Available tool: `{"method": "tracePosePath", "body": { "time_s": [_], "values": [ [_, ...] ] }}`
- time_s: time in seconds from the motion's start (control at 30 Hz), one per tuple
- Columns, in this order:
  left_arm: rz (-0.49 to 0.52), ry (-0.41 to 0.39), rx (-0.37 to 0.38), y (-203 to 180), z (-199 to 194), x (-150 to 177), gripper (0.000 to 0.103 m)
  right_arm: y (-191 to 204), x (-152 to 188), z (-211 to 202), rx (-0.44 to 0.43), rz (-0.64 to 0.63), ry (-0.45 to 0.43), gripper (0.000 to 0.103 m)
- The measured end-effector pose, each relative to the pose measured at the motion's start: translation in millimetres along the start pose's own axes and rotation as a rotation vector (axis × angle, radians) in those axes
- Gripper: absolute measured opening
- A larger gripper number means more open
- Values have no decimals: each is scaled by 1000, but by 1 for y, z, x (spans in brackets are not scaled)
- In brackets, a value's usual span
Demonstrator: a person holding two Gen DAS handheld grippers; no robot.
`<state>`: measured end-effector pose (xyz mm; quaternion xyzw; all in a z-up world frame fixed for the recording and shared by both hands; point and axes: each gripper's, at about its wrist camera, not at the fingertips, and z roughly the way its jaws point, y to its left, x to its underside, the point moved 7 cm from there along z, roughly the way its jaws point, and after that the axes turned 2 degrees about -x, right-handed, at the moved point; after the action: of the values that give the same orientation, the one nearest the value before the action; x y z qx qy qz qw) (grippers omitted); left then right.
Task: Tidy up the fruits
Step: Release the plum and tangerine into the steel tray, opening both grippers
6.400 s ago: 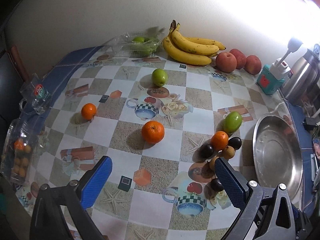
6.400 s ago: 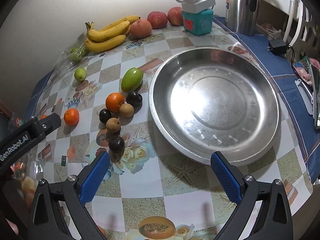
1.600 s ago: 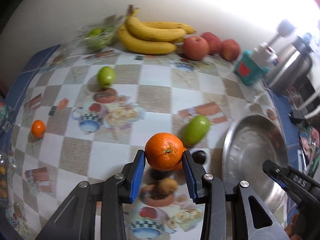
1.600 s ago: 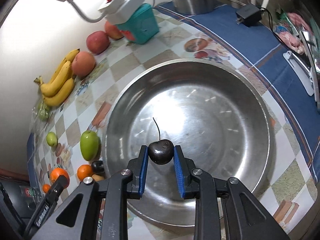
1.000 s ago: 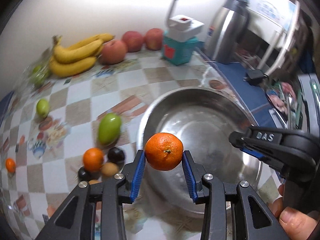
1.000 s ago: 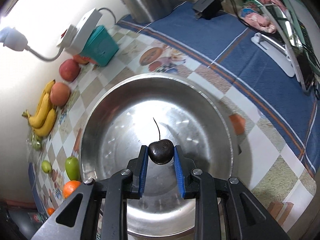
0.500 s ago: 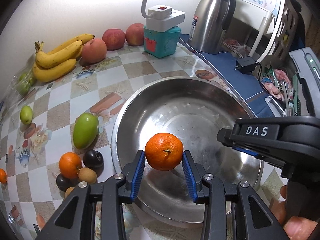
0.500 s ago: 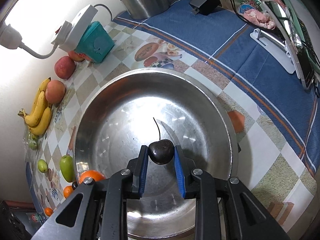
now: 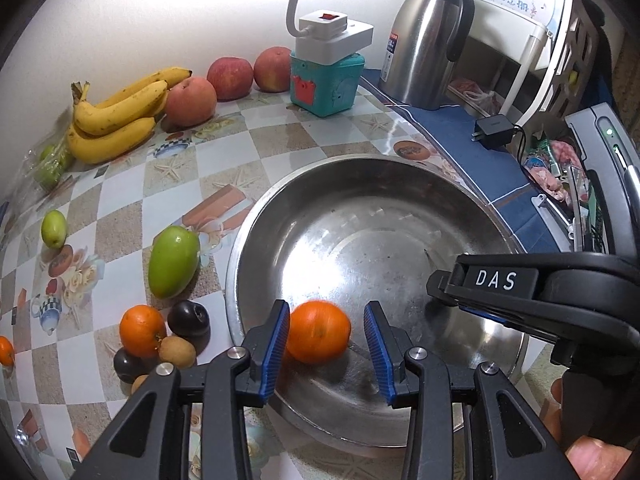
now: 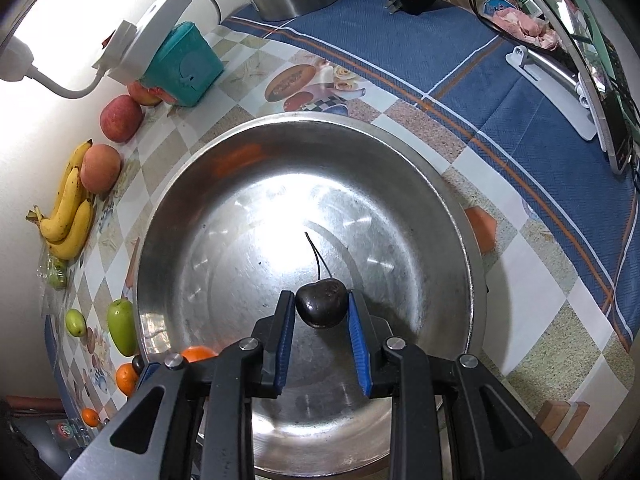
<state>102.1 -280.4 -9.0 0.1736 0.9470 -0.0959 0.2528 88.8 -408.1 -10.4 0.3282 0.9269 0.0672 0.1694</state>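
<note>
A large orange (image 9: 318, 332), blurred, lies low in the steel bowl (image 9: 240, 248) near its left wall. My left gripper (image 9: 326, 340) is open around it; the orange is close to the left pad and a clear gap separates it from the right pad. In the right wrist view a dark cherry (image 10: 322, 304) with a long stem hangs over the bowl's middle (image 10: 460, 208). My right gripper (image 10: 321, 320) still touches the cherry on both sides while its jaws are opening. The orange (image 10: 198, 354) peeks out at the bowl's lower left.
Left of the bowl lie a green mango (image 9: 174, 262), a small orange (image 9: 142, 330), a dark plum (image 9: 188, 319) and small brown fruits. Bananas (image 9: 116, 120), a peach and apples (image 9: 232, 78) line the wall. A teal box (image 9: 326, 84), kettle (image 9: 428, 40) and charger (image 9: 494, 132) stand behind.
The orange has dropped out from between the left pads into the bowl, and those pads stand wider apart. The cherry has tipped slightly between the right pads.
</note>
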Motion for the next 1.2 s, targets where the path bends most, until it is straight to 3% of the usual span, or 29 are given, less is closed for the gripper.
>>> {"method": "tracePosePath", "body": {
  "time_s": [0.1, 0.17, 0.3, 0.43, 0.57, 0.73, 1.2],
  "values": [
    [-7, -3, 0, 1, -1, -1, 49, 0, -1, 0, 5, -3, -3, 54],
    [-12, -7, 1, 2, -3, -2, 52, 1, -1, -1, 4, -11, -6, 56],
    [-25, -16, 5, 4, -5, -4, 65, 4, -3, -4, 6, -27, -16, 73],
    [-35, -21, 6, 6, -8, -5, 74, 6, -4, -6, 3, -37, -26, 80],
    [-65, -29, 0, 13, -11, -8, 82, 6, -5, -8, 3, -39, -35, 82],
    [-154, -30, -12, 36, -14, -10, 82, 3, -7, -9, 4, -31, -40, 82],
    [-511, -25, -141, 142, -29, 2, 83, 14, -2, -6, -3, -72, -24, 82]
  ]
}}
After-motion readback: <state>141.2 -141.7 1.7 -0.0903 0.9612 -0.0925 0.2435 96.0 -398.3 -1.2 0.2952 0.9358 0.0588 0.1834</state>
